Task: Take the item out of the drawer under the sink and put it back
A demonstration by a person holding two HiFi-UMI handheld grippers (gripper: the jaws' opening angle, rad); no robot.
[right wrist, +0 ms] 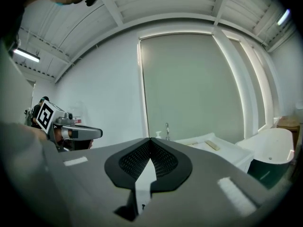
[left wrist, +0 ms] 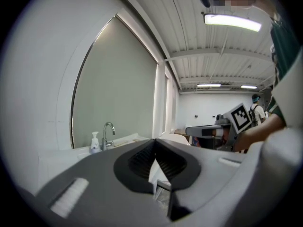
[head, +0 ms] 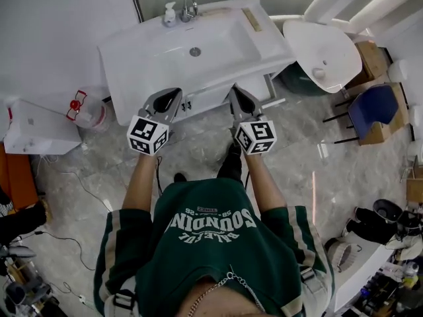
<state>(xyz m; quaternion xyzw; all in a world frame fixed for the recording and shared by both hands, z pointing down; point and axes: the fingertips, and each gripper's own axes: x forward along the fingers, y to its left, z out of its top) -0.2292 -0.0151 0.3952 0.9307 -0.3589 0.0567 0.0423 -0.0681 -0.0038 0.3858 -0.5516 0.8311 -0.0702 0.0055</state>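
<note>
We stand facing the sink [head: 149, 61], a white basin on a white cabinet, and look steeply down on it. At the back of the sink are the faucet [head: 190, 5] and, just left of it, a soap bottle [head: 170, 13]. The drain [head: 195, 51] lies in the middle of the basin.

We hold both tools up in front of the sink, low against the cabinet face. The left tool [head: 176, 94] points at the cabinet below the sink's left half. Its jaws are pressed together at the tips, and nothing sits between them. The right tool [head: 235, 92] points below the sink's right half. Its jaws likewise meet at the tips and grip nothing.

The drawer [head: 206, 96] is the white front under the sink, between the two tools. From here it looks closed, though we cannot be sure. The item itself shows in none of our views, so we cannot say where it lies.

To the right of the sink stands a white tub [head: 330, 48], and further right a blue chair [head: 373, 107]. To the left of the sink, on the marble floor [head: 198, 144], are a water jug with a red valve [head: 84, 109] and a white box [head: 33, 129].
</note>
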